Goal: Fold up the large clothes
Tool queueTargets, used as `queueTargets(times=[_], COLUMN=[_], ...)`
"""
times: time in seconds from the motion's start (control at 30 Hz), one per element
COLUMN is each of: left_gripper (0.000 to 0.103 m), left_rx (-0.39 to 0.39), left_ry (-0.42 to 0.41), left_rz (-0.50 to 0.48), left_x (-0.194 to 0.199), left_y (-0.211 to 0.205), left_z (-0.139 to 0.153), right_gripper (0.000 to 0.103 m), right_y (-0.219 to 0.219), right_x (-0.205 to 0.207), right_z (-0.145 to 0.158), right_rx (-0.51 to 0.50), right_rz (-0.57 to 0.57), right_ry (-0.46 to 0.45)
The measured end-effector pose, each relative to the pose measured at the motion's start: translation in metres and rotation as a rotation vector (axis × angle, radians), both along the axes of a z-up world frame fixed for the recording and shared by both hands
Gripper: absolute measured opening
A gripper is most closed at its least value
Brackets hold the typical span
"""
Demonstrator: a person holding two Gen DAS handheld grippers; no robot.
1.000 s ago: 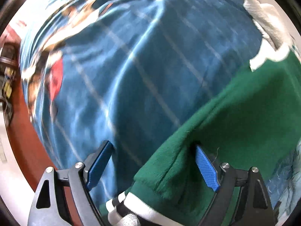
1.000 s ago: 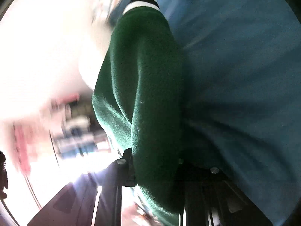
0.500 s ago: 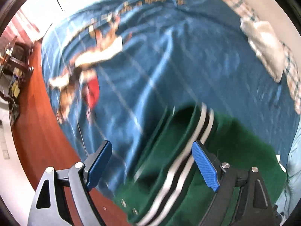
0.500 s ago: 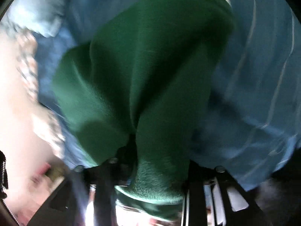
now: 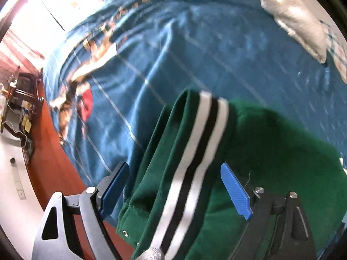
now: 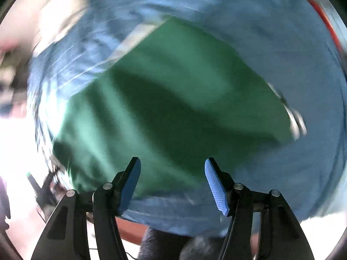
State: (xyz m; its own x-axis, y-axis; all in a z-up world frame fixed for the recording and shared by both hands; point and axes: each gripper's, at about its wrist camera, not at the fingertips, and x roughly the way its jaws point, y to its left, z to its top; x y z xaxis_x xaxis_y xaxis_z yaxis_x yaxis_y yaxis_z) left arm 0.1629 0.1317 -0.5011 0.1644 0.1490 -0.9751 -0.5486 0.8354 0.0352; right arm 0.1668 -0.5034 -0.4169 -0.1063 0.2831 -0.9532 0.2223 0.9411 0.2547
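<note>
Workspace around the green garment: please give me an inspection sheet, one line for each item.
Surface: bed with blue printed blanket, wrinkled.
Job's things: green garment with a white and black striped band, lying on the blanket, partly folded.
Clutter: white cloth at the far edge of the bed.
Grippers: left gripper open over the striped band; right gripper open, holding nothing.
Cables: thin wires on the dark furniture.
Surroundings: reddish floor; right view blurred.
</note>
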Motion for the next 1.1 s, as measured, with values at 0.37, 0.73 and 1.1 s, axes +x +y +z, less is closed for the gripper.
queueTargets(times=[0.37, 0.73, 1.1], left_gripper=[0.088, 0.089, 0.091], left_rx=[0.020, 0.065, 0.052], left_ry=[-0.021, 0.123, 0.136], left_rz=[-0.058, -0.146, -0.094], left_x=[0.029, 0.032, 0.032], left_y=[-0.037, -0.062, -0.044], left_z=[0.001, -0.057, -0.050], right_gripper=[0.078, 0.010, 0.011], right_y=[0.011, 0.018, 0.033], right_x=[0.186, 0.211, 0.251], right_z=[-0.077, -0.036, -0.102], right_rx=[-0.129, -0.044, -0.125], right_rz=[0.218, 0.185, 0.146], right_ry=[-0.061, -0.236, -0.204])
